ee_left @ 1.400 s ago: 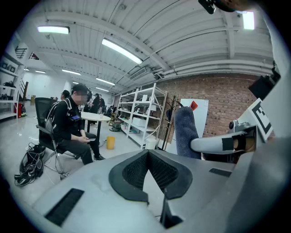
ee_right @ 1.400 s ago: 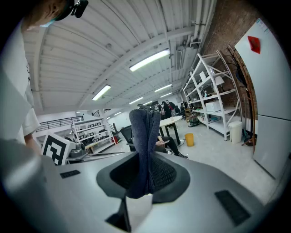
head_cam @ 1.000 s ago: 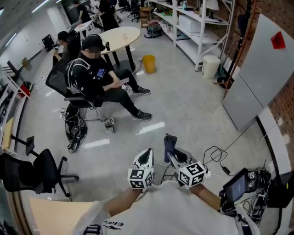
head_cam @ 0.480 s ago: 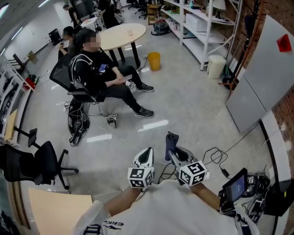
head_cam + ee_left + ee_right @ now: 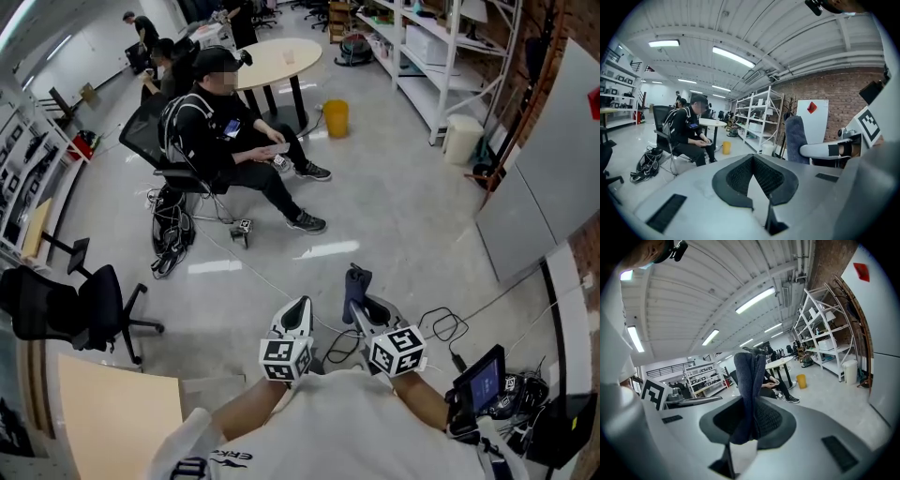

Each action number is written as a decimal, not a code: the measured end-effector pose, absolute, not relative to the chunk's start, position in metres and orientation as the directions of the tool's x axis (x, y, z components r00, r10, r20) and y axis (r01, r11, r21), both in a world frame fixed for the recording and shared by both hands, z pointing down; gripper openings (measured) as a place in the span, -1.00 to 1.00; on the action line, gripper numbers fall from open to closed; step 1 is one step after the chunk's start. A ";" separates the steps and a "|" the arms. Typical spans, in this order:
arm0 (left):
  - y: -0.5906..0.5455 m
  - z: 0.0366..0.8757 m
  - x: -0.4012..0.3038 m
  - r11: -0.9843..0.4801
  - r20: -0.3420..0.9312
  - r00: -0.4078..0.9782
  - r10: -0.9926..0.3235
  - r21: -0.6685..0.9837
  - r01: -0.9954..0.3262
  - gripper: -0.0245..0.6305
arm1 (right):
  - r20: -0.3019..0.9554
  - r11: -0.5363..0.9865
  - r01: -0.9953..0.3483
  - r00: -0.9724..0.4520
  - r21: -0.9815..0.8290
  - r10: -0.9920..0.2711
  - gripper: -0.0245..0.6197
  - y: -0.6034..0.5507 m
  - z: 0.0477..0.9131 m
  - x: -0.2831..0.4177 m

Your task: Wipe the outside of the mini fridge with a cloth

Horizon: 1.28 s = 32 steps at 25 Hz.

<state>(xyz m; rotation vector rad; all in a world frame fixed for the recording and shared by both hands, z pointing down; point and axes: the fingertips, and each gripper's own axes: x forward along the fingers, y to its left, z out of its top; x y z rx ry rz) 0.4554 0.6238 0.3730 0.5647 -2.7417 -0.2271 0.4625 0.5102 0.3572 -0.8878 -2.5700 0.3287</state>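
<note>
Open grey floor [image 5: 403,206] is stretching ahead; the right gripper [image 5: 352,311] is clamping a blue cloth [image 5: 353,283], the left gripper [image 5: 299,311] sitting closed, empty.

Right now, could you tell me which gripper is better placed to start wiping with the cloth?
The right. The right gripper is shut on the blue cloth, which stands up between its jaws; the left gripper is shut and empty.

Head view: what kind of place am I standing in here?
Probably an open workshop or lab office: white storage shelving by a brick wall, a round table, and a rolling office chair on bare floor.
</note>
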 end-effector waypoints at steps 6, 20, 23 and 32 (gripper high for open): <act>0.631 0.369 0.439 0.917 0.284 -0.877 -0.389 0.210 -0.339 -0.92 | 0.283 0.767 0.542 -0.719 -0.343 0.634 -0.70 0.511 0.352 0.446; 0.650 0.373 0.298 0.876 0.246 -0.848 -0.470 0.247 -0.414 -0.92 | 0.315 0.821 0.487 -0.762 -0.298 0.566 -0.70 0.536 0.355 0.321; 0.665 0.369 0.259 0.870 0.235 -0.845 -0.480 0.253 -0.423 -0.92 | 0.308 0.833 0.472 -0.778 -0.289 0.548 -0.70 0.548 0.349 0.283; 0.720 0.386 0.195 0.882 0.294 -0.833 -0.468 0.215 -0.419 -0.92 | 0.325 0.854 0.439 -0.793 -0.281 0.515 -0.70 0.599 0.352 0.220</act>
